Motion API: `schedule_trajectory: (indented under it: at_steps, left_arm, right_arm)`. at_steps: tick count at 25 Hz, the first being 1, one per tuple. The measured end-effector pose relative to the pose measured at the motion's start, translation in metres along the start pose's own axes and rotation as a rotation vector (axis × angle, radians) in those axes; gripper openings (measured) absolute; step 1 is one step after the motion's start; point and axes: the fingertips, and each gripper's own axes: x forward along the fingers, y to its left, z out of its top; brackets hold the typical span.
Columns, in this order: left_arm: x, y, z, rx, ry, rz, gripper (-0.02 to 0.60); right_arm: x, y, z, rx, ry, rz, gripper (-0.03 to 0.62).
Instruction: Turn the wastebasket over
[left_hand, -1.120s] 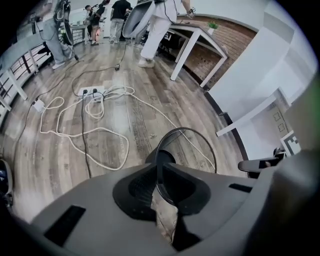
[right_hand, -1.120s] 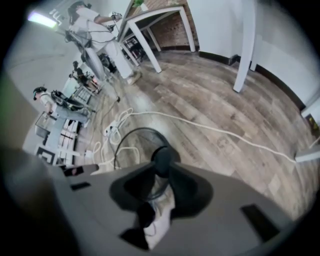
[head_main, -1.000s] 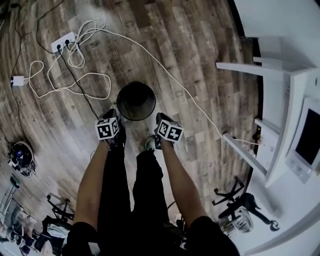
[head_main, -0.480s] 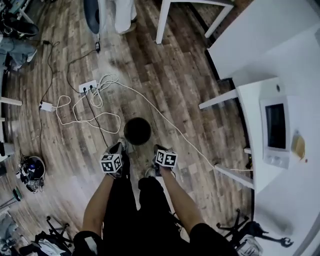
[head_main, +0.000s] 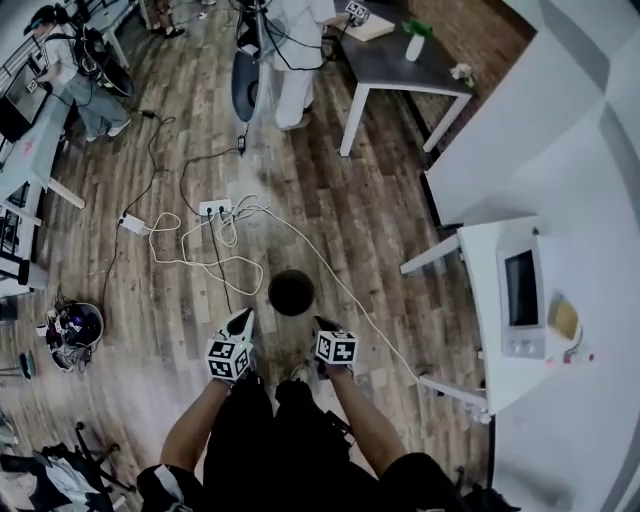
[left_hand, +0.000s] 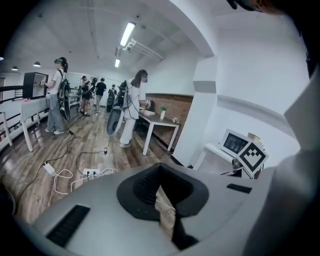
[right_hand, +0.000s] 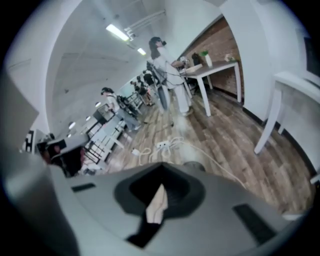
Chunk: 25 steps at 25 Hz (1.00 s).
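Observation:
The black wastebasket (head_main: 291, 292) stands on the wooden floor, seen from above as a dark round shape just ahead of the person's feet. My left gripper (head_main: 243, 319) hangs well above the floor to the basket's near left, shut and empty. My right gripper (head_main: 321, 325) hangs to the basket's near right, also shut with nothing in it. Neither touches the basket. In the left gripper view my left gripper (left_hand: 159, 170) points out across the room. In the right gripper view my right gripper (right_hand: 161, 176) has a sliver of the basket (right_hand: 193, 164) showing just past its body.
A white power strip (head_main: 214, 208) and looping white cables (head_main: 203, 256) lie on the floor beyond the basket. A white desk (head_main: 470, 260) with a screen device (head_main: 521, 290) is at the right. A dark table (head_main: 400, 66) and standing people (head_main: 290, 40) are further off. Clutter (head_main: 72, 327) lies left.
Both grippers have risen from beside the basket's rim to well above it. The head view has pulled up too, so the basket looks smaller and more of the room shows.

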Motion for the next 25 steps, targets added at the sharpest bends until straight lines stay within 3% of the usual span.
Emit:
schedule_trajectory:
  at_steps: [5, 9, 15, 21, 25]
  left_arm:
    - [-0.053, -0.011, 0.061, -0.013, -0.161, -0.024, 0.032]
    - [-0.089, -0.011, 0.109, 0.052, -0.262, -0.004, 0.032]
    - [-0.153, -0.012, 0.162, 0.084, -0.402, 0.001, 0.032]
    - [-0.189, -0.025, 0.168, 0.122, -0.472, -0.031, 0.032]
    - [-0.191, -0.024, 0.168, 0.070, -0.464, -0.046, 0.032]
  right_arm:
    - [-0.050, 0.052, 0.030, -0.111, -0.077, 0.031, 0.032]
    - [-0.080, 0.083, 0.055, -0.102, -0.180, 0.027, 0.032]
    - [-0.135, 0.138, 0.089, -0.124, -0.347, 0.002, 0.032]
    - [-0.172, 0.176, 0.094, -0.150, -0.442, 0.005, 0.032]
    - [-0.173, 0.192, 0.090, -0.140, -0.444, 0.021, 0.032]
